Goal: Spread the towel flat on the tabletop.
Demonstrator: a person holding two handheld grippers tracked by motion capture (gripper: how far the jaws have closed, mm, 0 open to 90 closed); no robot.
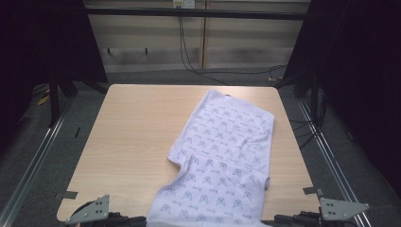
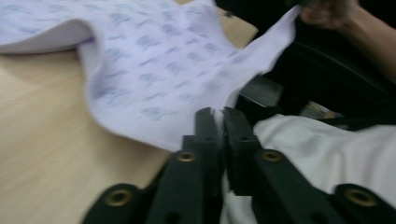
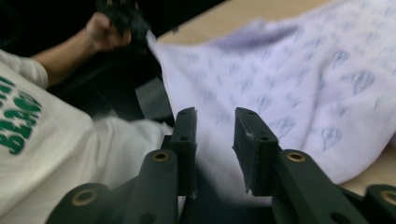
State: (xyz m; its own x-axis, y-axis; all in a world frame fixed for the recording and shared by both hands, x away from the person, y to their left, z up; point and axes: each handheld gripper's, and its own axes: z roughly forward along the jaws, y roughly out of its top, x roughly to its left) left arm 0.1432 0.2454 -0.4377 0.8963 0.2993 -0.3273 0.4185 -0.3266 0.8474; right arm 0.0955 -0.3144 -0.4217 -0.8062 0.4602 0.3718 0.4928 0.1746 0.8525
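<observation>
A white cloth (image 1: 222, 156) printed w/ small blue-grey motifs is laid lengthwise over the right half of the wooden table (image 1: 132, 142), running from near the far edge to the near edge, where it hangs over toward the person. A fold is seen on its left side approx. halfway down (the edge there is tucked inward).

In the high view, the left gripper (image 1: 101, 215) is seen at the bottom left, beside the cloth's near left corner; the right gripper (image 1: 326, 215) is seen at the bottom right, beside the near right corner. Only the grey plates and dark bodies are visible there.

In the left gripper view, the left gripper (image 2: 218, 114) is seen w/ jaws nearly together, a thin gap between them, and the cloth's (image 2: 159, 70) edge caught in that gap; whether the pads actually press on it can't be told (blur). The opposite corner is held up at top right by the person's other hand (image 2: 327, 11).

In the right gripper view, the right gripper (image 3: 215, 116) is seen w/ jaws spread apart, the cloth (image 3: 289, 84) lying between and beyond them, not pinched. The person's white shirt (image 3: 42, 135) is seen at the left.
</observation>
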